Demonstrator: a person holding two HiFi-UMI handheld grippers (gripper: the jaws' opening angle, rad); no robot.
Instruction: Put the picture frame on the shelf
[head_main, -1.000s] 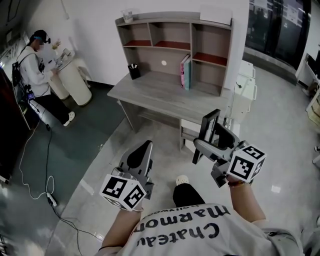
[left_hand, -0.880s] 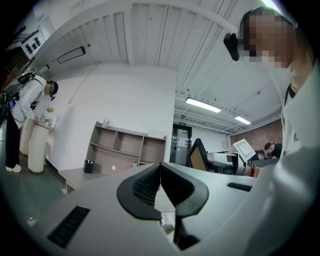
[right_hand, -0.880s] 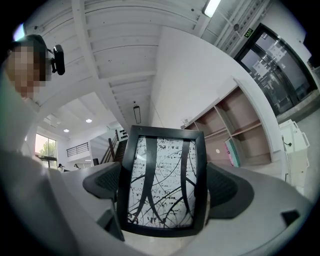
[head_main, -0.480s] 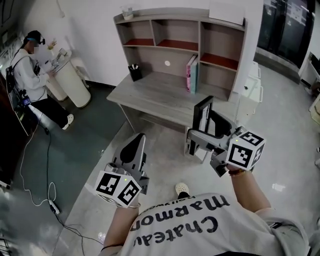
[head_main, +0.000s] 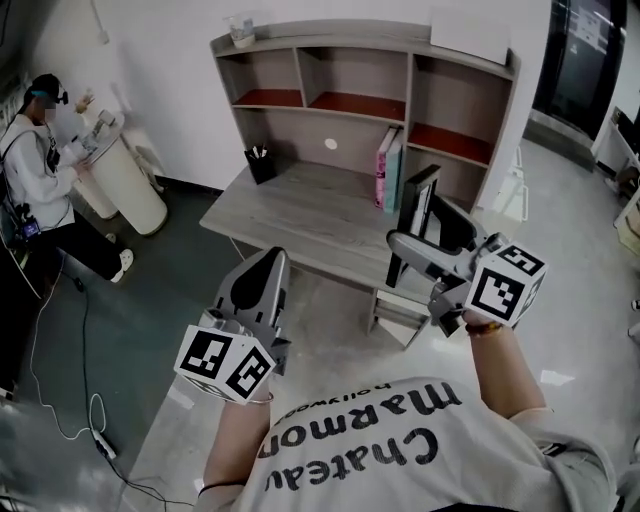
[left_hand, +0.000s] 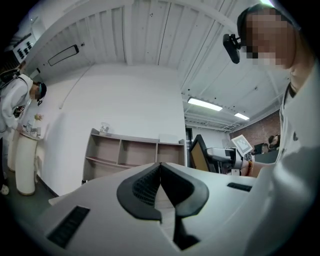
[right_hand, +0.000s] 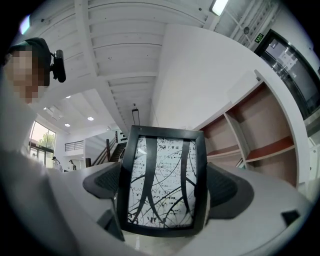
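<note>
A black picture frame (right_hand: 162, 182) with a black-and-white line print stands upright between the jaws of my right gripper (head_main: 412, 243), which is shut on it. In the head view the picture frame (head_main: 418, 205) is seen edge-on, in front of the desk and near the right-hand shelf compartments. The grey shelf unit (head_main: 365, 85) with red-brown boards stands on the wooden desk (head_main: 300, 215). My left gripper (head_main: 258, 285) hangs lower left, in front of the desk, shut with nothing in it; its pads (left_hand: 161, 187) meet.
Two books (head_main: 386, 168) stand upright on the desk under the shelf, and a black pen cup (head_main: 258, 165) sits at its left. A cup (head_main: 240, 30) rests on the shelf's top. A person (head_main: 40, 165) stands at a white round stand (head_main: 120, 180) far left. A cable (head_main: 75, 400) runs over the floor.
I have come closer to the desk. My right gripper has carried the picture frame up and forward, toward the shelf; my left gripper has moved forward a little.
</note>
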